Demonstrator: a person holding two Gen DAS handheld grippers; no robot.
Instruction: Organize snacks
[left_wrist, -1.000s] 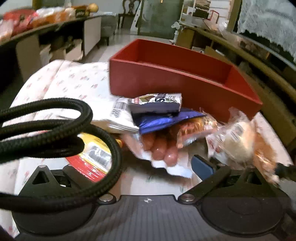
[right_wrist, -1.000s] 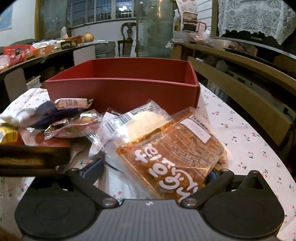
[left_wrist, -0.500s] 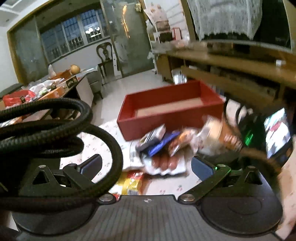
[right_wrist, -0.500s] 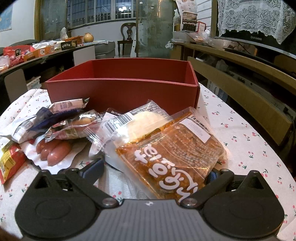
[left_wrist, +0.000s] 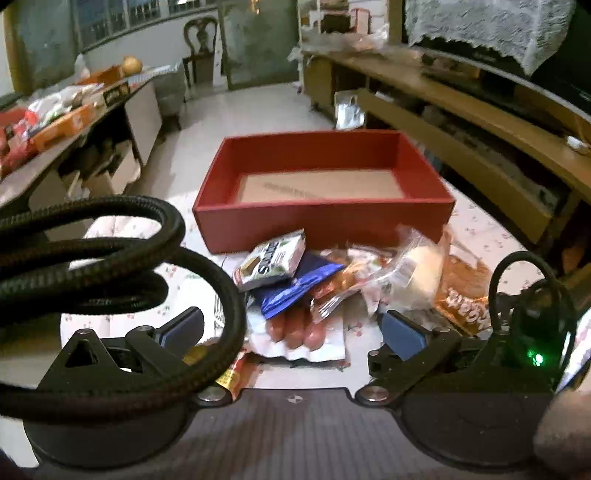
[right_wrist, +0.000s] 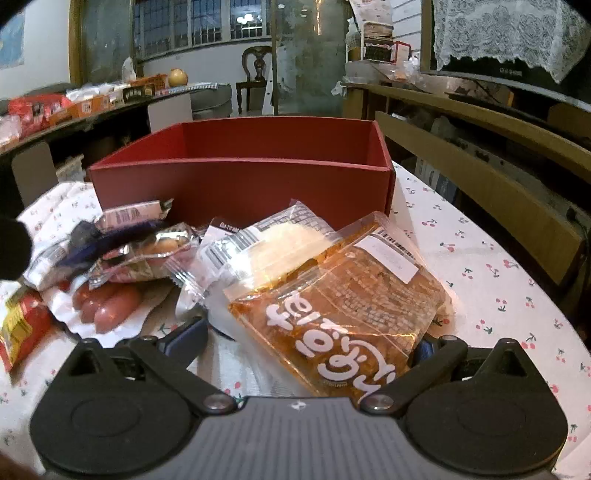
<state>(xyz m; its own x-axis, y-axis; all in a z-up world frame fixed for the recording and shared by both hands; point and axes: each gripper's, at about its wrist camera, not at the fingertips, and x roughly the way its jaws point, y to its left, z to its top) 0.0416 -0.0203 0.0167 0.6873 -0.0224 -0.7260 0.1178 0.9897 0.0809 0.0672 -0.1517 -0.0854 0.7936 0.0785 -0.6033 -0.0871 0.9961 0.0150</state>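
Nearest us, the right claw stands with its fingers apart around the near end of the orange bag, which lies flat on the tabletop; its right fingertip is mostly hidden behind the bag, so we cannot tell whether either pad touches it. Our left claw is spread wide and holds nothing — it hangs above the sausage pack. A black cable loops across the left of that view and covers part of the left finger and the cloth. Beyond the sausages the snacks lie in an overlapping heap: a blue wrapper under a grey packet, a clear pack with something pale inside, and a red-and-yellow packet cut off at the edge. Behind the heap sits the red box — open-topped, showing only a brown cardboard floor. From the right view its inside is hidden by the near wall.
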